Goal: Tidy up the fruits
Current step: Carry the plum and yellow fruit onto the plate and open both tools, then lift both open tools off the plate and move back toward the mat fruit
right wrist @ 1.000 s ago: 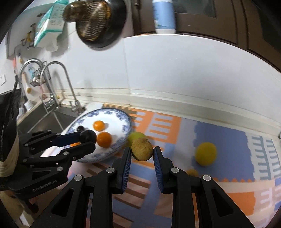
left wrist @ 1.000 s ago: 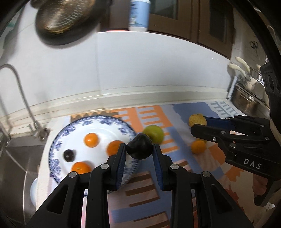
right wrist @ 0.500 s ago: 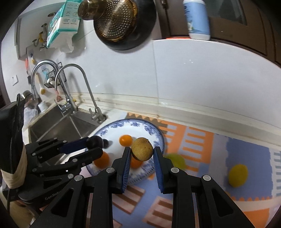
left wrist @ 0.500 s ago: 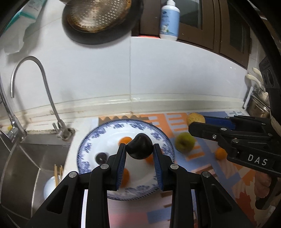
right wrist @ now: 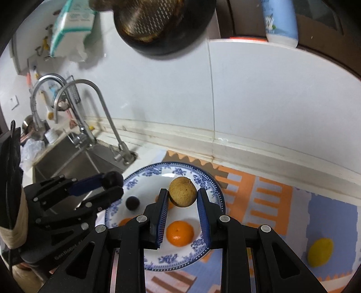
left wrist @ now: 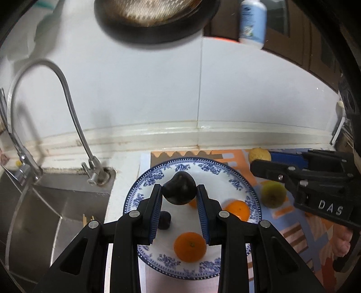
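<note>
My left gripper [left wrist: 179, 191] is shut on a dark plum [left wrist: 179, 190] and holds it above the blue-and-white plate [left wrist: 158, 178]. My right gripper [right wrist: 182, 191] is shut on a brown-yellow round fruit [right wrist: 182, 191], also above the plate [right wrist: 146, 173]. On the plate lie oranges [left wrist: 190, 246] [left wrist: 237, 210] [right wrist: 180, 233] and a small dark plum [left wrist: 165, 223] [right wrist: 132, 202]. A green fruit [left wrist: 273, 195] and a yellow lemon [right wrist: 320, 252] lie on the patterned mat to the right of the plate. The right gripper shows in the left wrist view [left wrist: 259, 162] with its fruit [left wrist: 259, 155].
A steel sink [left wrist: 40, 214] with a curved tap [left wrist: 67, 108] lies left of the plate. The white tiled wall [left wrist: 180, 90] rises behind. A dark pan [right wrist: 162, 24] and a bottle [right wrist: 281, 20] hang or stand above. The patterned mat [right wrist: 270, 202] covers the counter.
Both grippers moved left with their fruits, from over the mat to over the plate. The sink and tap came further into view.
</note>
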Demonstrator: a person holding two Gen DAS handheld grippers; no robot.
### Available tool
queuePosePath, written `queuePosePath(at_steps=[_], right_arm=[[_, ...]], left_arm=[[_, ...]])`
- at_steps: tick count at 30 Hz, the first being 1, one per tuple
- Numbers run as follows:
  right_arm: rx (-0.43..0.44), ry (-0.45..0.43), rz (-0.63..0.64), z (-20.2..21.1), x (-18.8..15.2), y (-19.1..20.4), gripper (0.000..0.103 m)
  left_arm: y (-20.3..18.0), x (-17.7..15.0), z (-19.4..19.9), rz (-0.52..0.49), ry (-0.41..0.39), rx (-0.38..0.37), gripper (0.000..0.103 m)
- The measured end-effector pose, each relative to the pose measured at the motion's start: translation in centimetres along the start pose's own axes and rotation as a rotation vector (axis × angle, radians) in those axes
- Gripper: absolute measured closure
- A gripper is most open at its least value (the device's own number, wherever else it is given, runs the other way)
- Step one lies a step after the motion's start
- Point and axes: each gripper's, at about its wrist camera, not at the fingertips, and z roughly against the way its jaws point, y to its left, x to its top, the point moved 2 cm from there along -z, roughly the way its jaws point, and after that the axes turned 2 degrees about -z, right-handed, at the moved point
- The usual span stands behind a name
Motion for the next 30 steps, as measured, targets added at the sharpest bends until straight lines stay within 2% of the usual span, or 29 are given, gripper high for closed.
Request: queuePosePath(at_steps=[8, 13, 25, 27, 29, 30], right_arm=[[-0.014, 0.102, -0.021, -3.8, 0.1, -0.8, 0.076], [-0.03, 0.135, -0.022, -5.4, -0.2, -1.2, 0.076], [-0.018, 0.151, -0.019, -6.3, -0.8, -1.0, 0.076], [-0.017, 0.149, -0.021, -6.3, -0.8, -1.0, 0.074], [-0.015, 0.141, -0.025, -6.1, -0.7, -1.0, 0.064], [-0.016, 0.135, -0.028, -5.9, -0.7, -1.0, 0.062]], left_arm=[[1.2, 0.3, -4.1, 0.032, 0.088, -0.028, 0.073], [1.7, 0.0, -5.6, 0.035, 0.132, -0.016, 0.073], [1.7, -0.4, -5.8, 0.038, 0.148, -0.034, 0.071], [1.7, -0.3, -5.7, 0.039, 0.146, -0.034, 0.064], [1.6, -0.3, -5.3, 0.033, 0.137, -0.028, 0.061], [1.5, -0.2, -5.1, 0.032, 0.133, -0.022, 0.061]])
